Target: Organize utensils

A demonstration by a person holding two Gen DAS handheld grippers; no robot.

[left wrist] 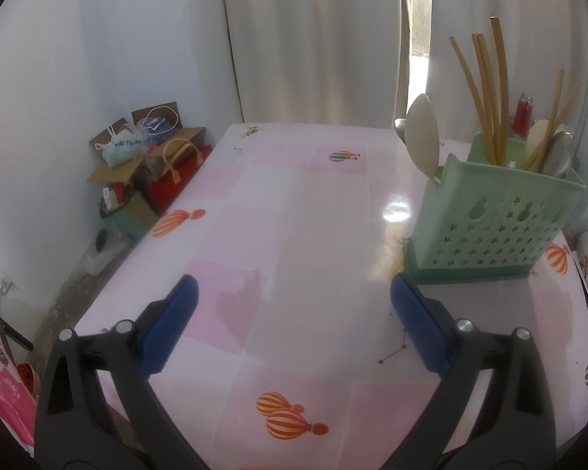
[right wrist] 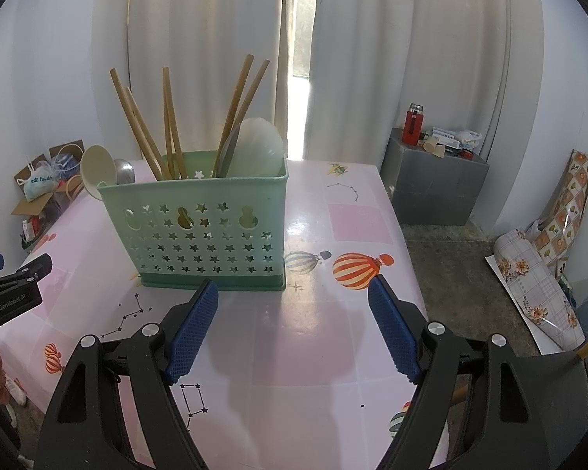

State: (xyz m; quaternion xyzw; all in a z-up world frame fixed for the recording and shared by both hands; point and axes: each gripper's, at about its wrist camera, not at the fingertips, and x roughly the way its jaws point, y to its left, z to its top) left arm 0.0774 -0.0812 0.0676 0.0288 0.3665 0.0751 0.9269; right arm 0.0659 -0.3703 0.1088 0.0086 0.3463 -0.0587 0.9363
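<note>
- The left claw [left wrist: 294, 313] stands wide apart over bare worktop [left wrist: 294, 215], with nothing between its blue pads.
- The right claw [right wrist: 293, 313] is likewise spread wide and grips nothing; its left pad sits just in front of the base of the green caddy [right wrist: 194, 219].
- The caddy stands upright on the pink worktop, toward the far side, and already carries the utensils: a bundle of wooden chopsticks [right wrist: 168, 125] leaning in several directions, a pale spoon [right wrist: 98, 170] and a metal spoon [right wrist: 124, 171] in the left end section, and a pale shell-shaped scoop [right wrist: 256, 149] at the right.
- No loose utensil shows on the worktop in either view, so the sorting looks largely finished, or a re-sort between sections is what remains; the pictures do not settle which.
- Risk: the caddy is light, perforated plastic and top-heavy with long sticks; a nudge from the right claw at its base could slide or tip it.
- Risk: the chopsticks splay and cross, so pinching one may drag its neighbours out or lever the caddy over.
- Risk: the glossy worktop gives little friction, so a dropped spoon could skid toward the edge.
</note>
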